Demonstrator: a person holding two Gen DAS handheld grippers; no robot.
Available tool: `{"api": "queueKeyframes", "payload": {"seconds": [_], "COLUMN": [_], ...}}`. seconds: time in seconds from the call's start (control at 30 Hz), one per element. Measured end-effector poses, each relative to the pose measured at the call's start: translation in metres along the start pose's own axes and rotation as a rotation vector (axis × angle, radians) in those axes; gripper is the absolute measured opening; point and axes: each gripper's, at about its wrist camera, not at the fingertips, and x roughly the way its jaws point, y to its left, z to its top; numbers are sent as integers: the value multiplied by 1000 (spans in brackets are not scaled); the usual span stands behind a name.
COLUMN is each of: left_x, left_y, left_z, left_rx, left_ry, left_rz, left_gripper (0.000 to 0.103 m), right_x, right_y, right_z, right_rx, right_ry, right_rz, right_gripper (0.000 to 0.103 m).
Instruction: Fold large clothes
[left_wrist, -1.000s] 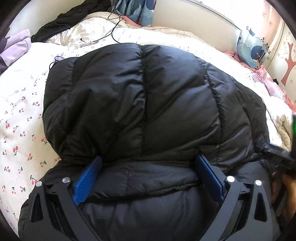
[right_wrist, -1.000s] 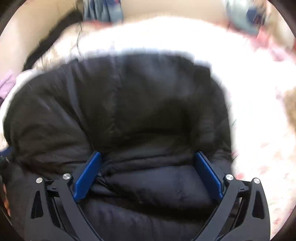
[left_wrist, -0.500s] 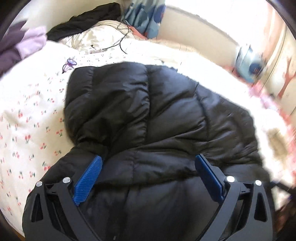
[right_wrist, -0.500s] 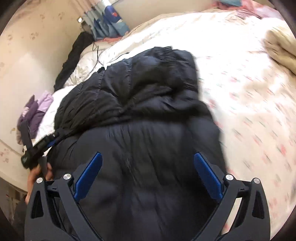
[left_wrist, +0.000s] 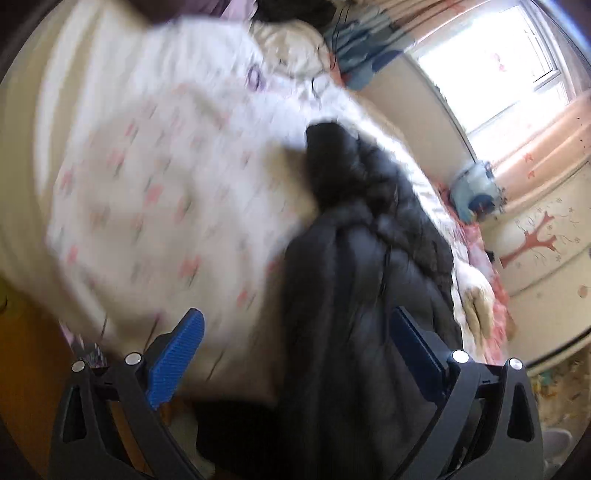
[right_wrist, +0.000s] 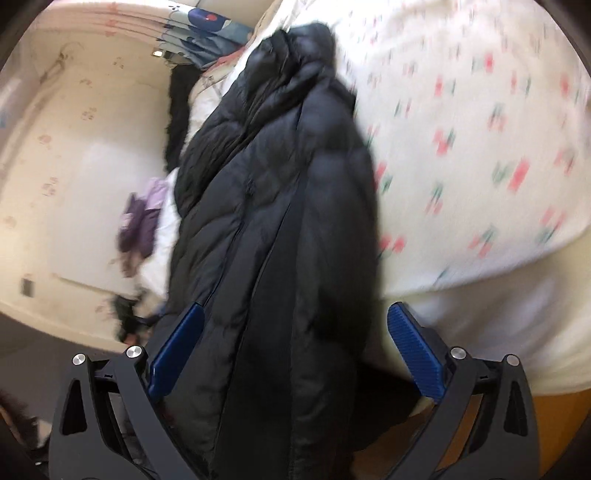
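Starting on our left, the left gripper (left_wrist: 291, 362) has its blue pads spread wide and grips nothing; the black puffer jacket (left_wrist: 369, 258) passes between them only on the right-hand side, close to the right pad. The jacket lies bunched lengthwise on the bed (left_wrist: 155, 177), running from the near edge, where some of it seems to hang over, toward the far side by the wall. The left view is blurred, so finer detail is lost.

Moving right, the right gripper (right_wrist: 295, 354) is likewise spread wide, with the black puffer jacket (right_wrist: 280, 192) lying in the gap between the pads but not pinched. The cherry-print cover of the bed (right_wrist: 480, 129) shows bare to its right.

We judge the jacket soft, thick and springy, light for its bulk, with a slick shell that could slide from a shallow pinch. We would take a deep bite on a seam or hem, one gripper per corner, and press each fold down.
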Motion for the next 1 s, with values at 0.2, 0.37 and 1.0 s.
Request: {"api": "queueKeyframes", "payload": {"seconds": [0.2,0.37,1.0], "left_x": [20,39,78], "left_y": [28,8,-38], "left_z": [-44,-51,-61], "left_rx": [-137,-88,92], "left_ry": [167,286,565], "left_rz": [-322,-443,-442], "left_gripper": [96,96,96], "right_x": [22,31,35], "right_y": [-11,-7,-17], "right_z": [-17,-12,-19], "right_rx": [64,73,64], "right_ry": [60,69,103], "right_rz": [137,215,253], "right_gripper": [96,96,96]}}
